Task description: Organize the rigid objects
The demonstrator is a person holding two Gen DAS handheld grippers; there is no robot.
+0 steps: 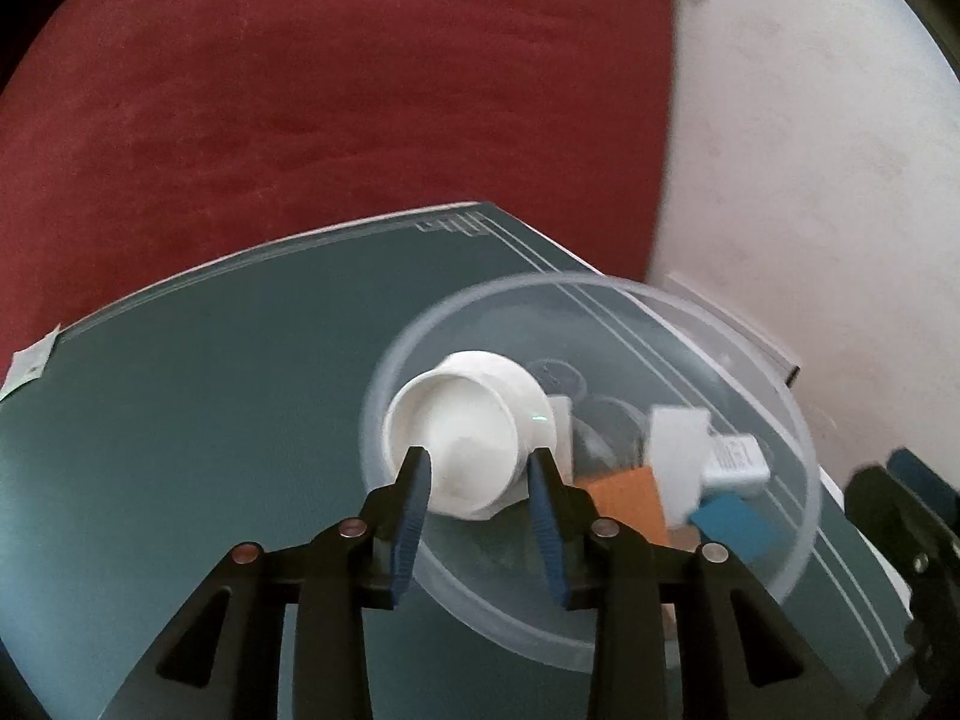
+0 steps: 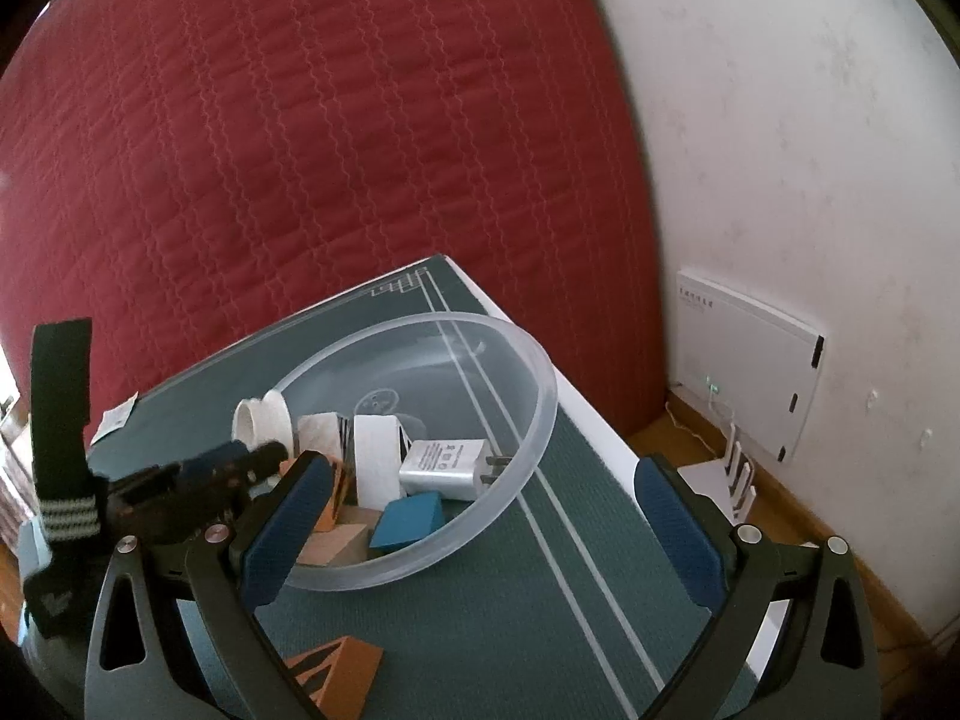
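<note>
A clear plastic bowl (image 1: 774,384) (image 2: 534,384) stands on a dark green mat (image 1: 210,408) (image 2: 528,612). It holds a white USB charger (image 1: 735,456) (image 2: 444,462), a blue block (image 1: 735,525) (image 2: 411,519), an orange block (image 1: 630,498), a wooden block (image 2: 336,543) and white pieces. My left gripper (image 1: 480,462) is over the bowl, its blue fingers on either side of a white round cap (image 1: 462,426) (image 2: 261,417). My right gripper (image 2: 486,492) is open and empty at the bowl's near side. An orange striped block (image 2: 336,669) lies on the mat below it.
A red quilted bed (image 2: 300,150) rises behind the mat. A white wall (image 2: 780,120) is on the right, with a white router (image 2: 750,360) and cables low on it above the wooden floor (image 2: 798,516).
</note>
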